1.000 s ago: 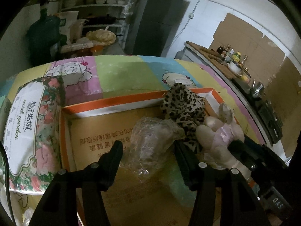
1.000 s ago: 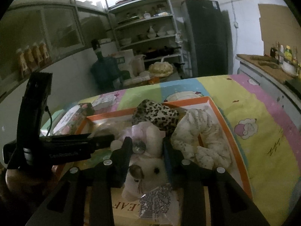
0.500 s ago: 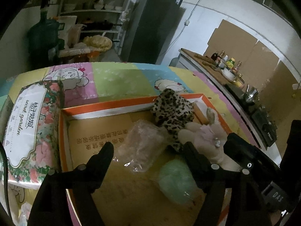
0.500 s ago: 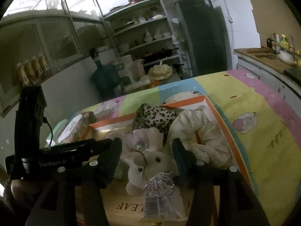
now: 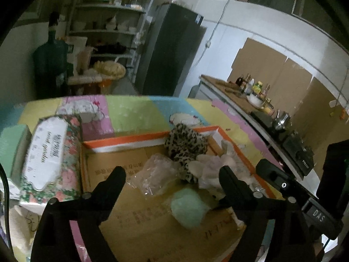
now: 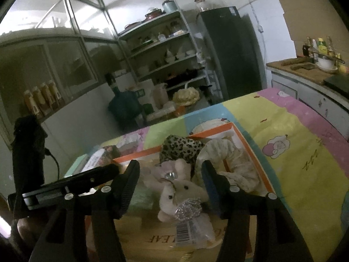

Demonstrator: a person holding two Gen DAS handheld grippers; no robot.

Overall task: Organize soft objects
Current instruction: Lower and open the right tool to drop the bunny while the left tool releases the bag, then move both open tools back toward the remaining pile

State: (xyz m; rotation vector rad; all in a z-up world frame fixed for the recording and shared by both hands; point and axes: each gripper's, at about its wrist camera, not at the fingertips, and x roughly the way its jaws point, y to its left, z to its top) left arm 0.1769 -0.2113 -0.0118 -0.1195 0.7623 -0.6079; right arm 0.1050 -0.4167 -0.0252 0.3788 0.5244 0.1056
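Lying between right claw (image 6: 170, 174): plush rabbit (image 6: 181, 190)

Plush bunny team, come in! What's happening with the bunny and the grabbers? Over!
Left gripper open, empty. Right gripper open, jaws either side of the plush bunny, not clamped. Bunny lies in the cardboard tray beside leopard pouch. Nothing blocking.

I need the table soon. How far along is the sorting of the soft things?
Done: the leopard piece, plush bunny, cream ring and green puff lie in the cardboard tray. In hand: nothing; the left gripper and right gripper are open. Left: floral tissue pack beside the tray.
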